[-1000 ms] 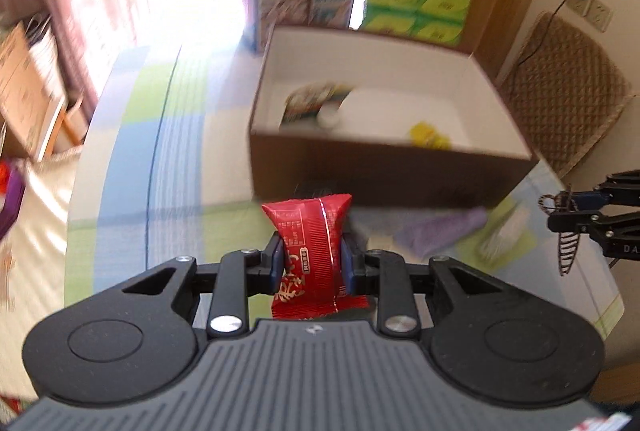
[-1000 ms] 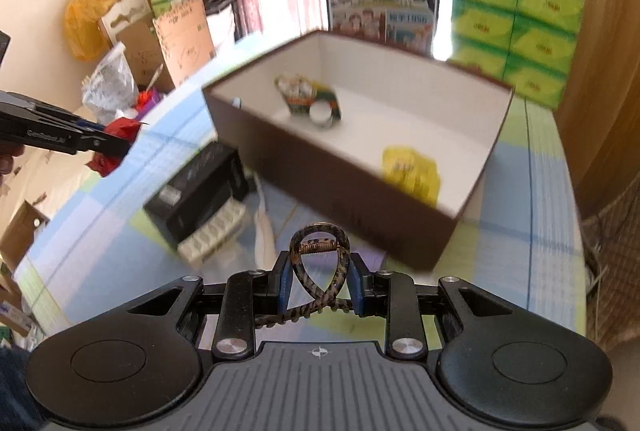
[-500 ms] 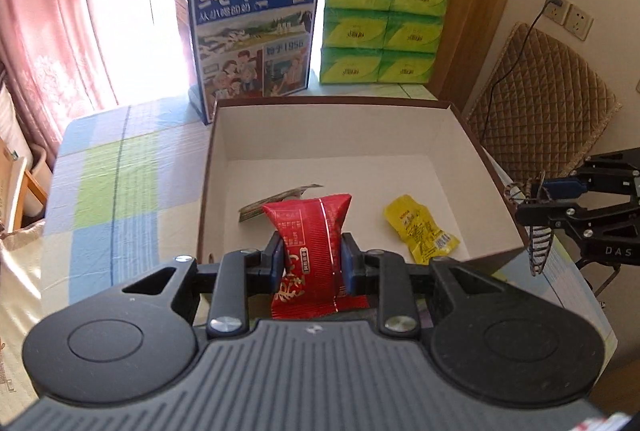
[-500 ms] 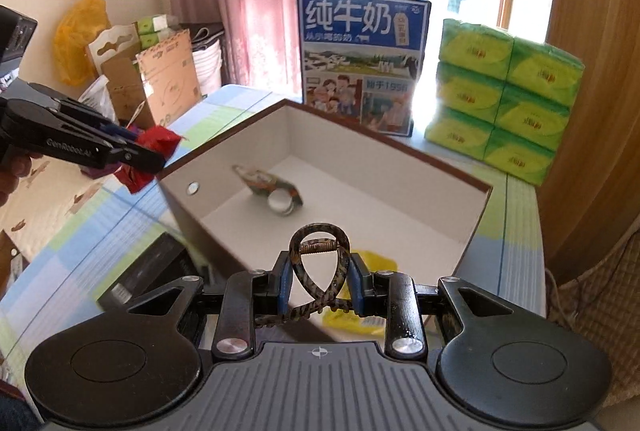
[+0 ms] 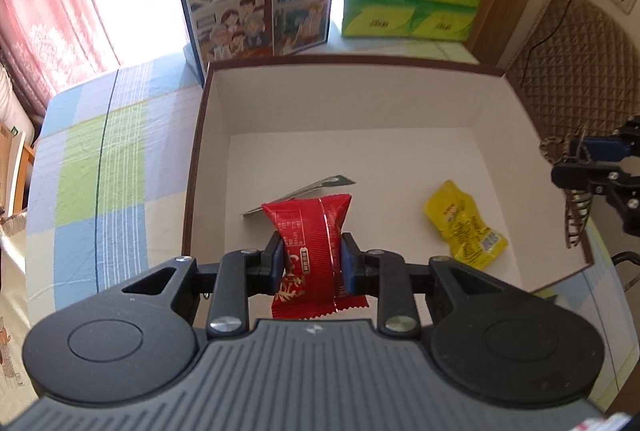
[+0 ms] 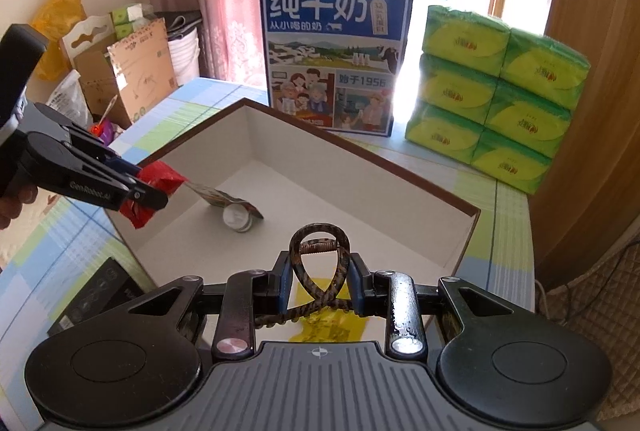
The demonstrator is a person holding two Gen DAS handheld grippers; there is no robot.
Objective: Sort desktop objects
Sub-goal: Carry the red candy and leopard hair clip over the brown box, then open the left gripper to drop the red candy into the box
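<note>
Red snack packet (image 5: 310, 243) pinched in our left tongs (image 5: 312, 261) | right tongs (image 6: 320, 277) gripping hair claw (image 6: 318, 271) | risk: either snags box (image 6: 400, 167) rim on release

"纯牛奶" on milk carton (image 6: 335, 55)

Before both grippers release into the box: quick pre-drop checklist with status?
1. Left gripper shut on red snack packet: ok.
2. Right gripper shut on hair claw clip: ok.
3. Packet over the box opening: ok.
4. Clip inside the rim: cannot tell; it looks near the box's edge.
5. Bare floor below, clear of yellow packet and foil packet: ok.
</note>
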